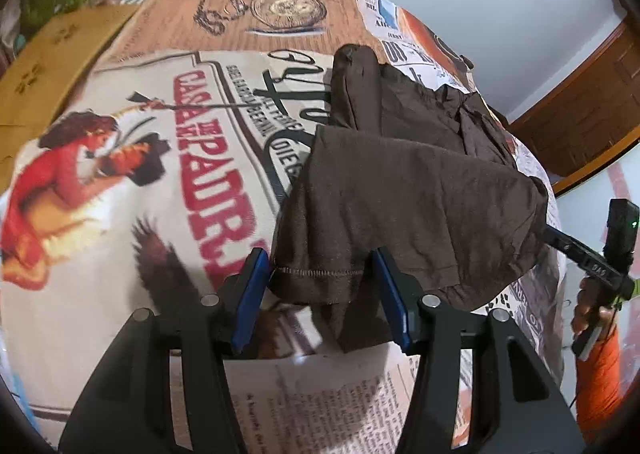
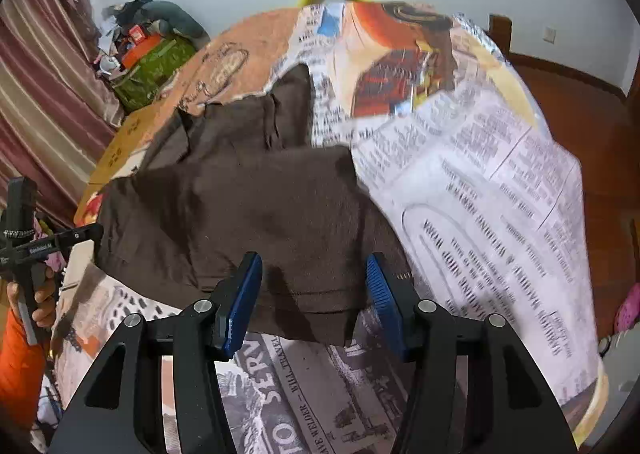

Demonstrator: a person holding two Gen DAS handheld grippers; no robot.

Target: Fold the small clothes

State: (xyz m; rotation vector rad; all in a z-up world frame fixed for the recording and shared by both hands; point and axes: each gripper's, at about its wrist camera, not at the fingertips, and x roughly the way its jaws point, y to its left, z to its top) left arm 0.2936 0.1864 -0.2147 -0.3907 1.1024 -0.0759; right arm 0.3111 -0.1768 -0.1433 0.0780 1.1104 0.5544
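The brown garment lies on the printed cloth, its near hem between the spread jaws of both the left gripper and the right gripper. It looks thin, limp and light; I would pinch the stitched hem.

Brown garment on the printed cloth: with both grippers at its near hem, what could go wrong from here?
1. Both the left gripper and right gripper stand open around the hem of the brown garment, so closing may catch only one layer or miss.
2. The far part is bunched and creased; folding now could lock wrinkles in.
3. The printed cloth lies directly beneath, so a low pinch might grab it too.
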